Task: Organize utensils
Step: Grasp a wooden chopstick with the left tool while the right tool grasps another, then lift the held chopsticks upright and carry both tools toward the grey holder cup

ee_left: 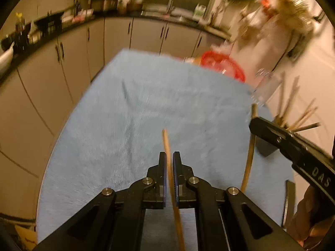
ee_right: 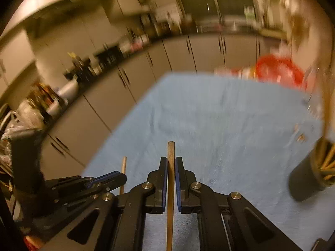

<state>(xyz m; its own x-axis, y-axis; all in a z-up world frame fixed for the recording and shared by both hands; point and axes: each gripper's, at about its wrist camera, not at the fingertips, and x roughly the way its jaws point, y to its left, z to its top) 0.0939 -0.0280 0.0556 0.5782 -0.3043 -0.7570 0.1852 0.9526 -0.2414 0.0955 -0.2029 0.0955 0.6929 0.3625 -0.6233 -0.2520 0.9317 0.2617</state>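
Covering the table, a blue cloth (ee_left: 146, 108) ran to a far edge before grey cabinets (ee_left: 69, 69) under a cluttered dark counter (ee_left: 52, 24). Bare cloth lay wide on the left. At the far right edge sat a red basket (ee_right: 280, 71); at the near right, a dark holder of chopsticks (ee_right: 307, 177). The left gripper (ee_left: 169, 156) was clenched on one chopstick (ee_left: 167, 146), the right gripper (ee_right: 171, 161) on another chopstick (ee_right: 171, 156), both above the cloth.

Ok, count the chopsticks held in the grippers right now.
2. One chopstick is clamped in the left gripper; the other chopstick is clamped in the right gripper. More stand in the black holder, too blurred to count.
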